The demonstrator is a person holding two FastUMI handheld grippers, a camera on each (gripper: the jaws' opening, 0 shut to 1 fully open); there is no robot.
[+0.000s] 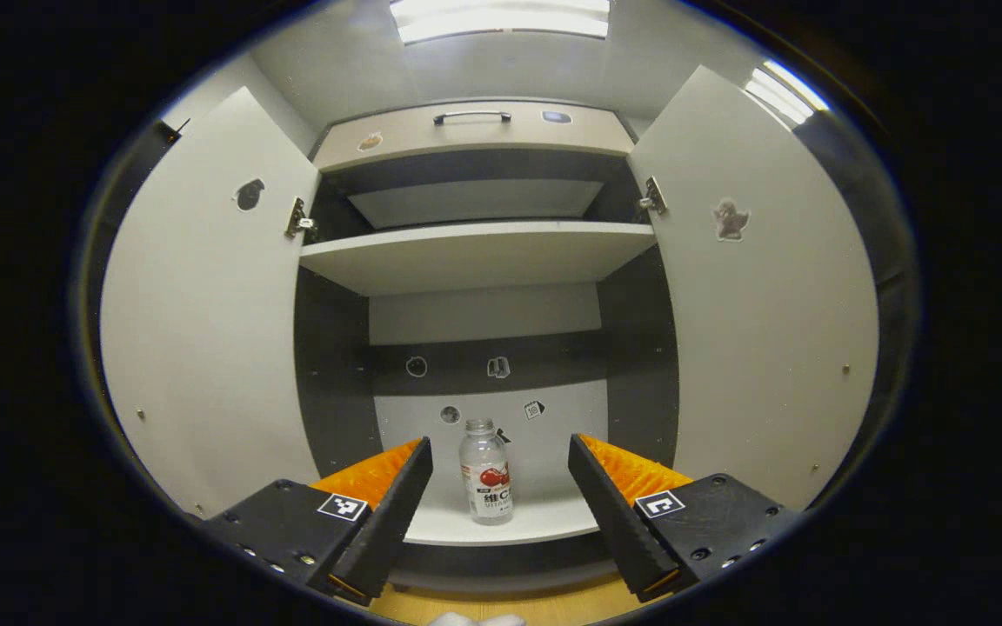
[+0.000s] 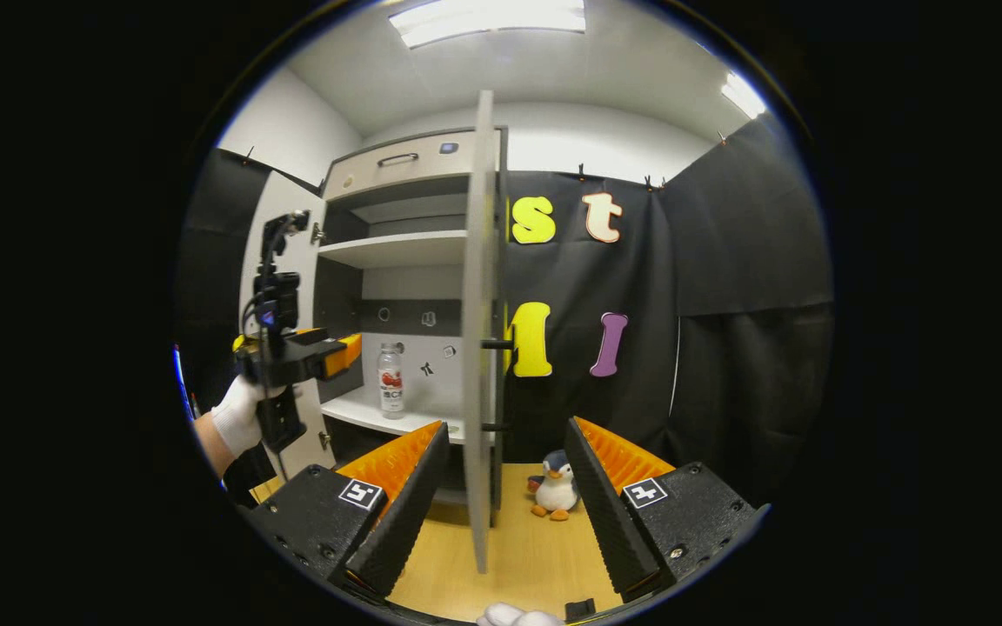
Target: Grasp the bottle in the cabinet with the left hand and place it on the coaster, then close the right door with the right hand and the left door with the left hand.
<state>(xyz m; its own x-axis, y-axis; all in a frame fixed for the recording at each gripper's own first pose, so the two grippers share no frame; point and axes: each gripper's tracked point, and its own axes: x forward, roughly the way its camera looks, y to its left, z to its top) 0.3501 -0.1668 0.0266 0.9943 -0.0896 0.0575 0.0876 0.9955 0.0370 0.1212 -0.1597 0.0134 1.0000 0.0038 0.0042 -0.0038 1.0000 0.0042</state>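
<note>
Both cabinet doors swung open; bottle (image 1: 485,470) upright on the lower shelf (image 1: 544,522), near its front edge, at six o'clock in the left gripper view, framed between the left gripper (image 1: 499,474) fingers but well short of them, not yet touched. Left gripper wide open, aimed straight into the cabinet (image 1: 475,252). In the right gripper view, same bottle (image 2: 390,380) at nine o'clock on the shelf, left gripper (image 2: 340,352) just outside the cabinet mouth, held by a gloved hand (image 2: 240,413). Right gripper (image 2: 501,474) also spread wide, holding nothing, right door (image 2: 477,330) edge-on at twelve o'clock between its fingers, further off. Toy penguin (image 2: 555,489) on the floor (image 2: 518,548) at six o'clock past the door. Coaster not visible, so place cannot be told.

Likely risks: bottle tall, narrow and probably light, so an off-centre approach could knock it over or push it deeper with one finger; a grip too high near the cap could let it swing or slip; a wide sweep could clip the left door (image 1: 205,304) or the upper shelf (image 1: 475,252) on the way out
</note>
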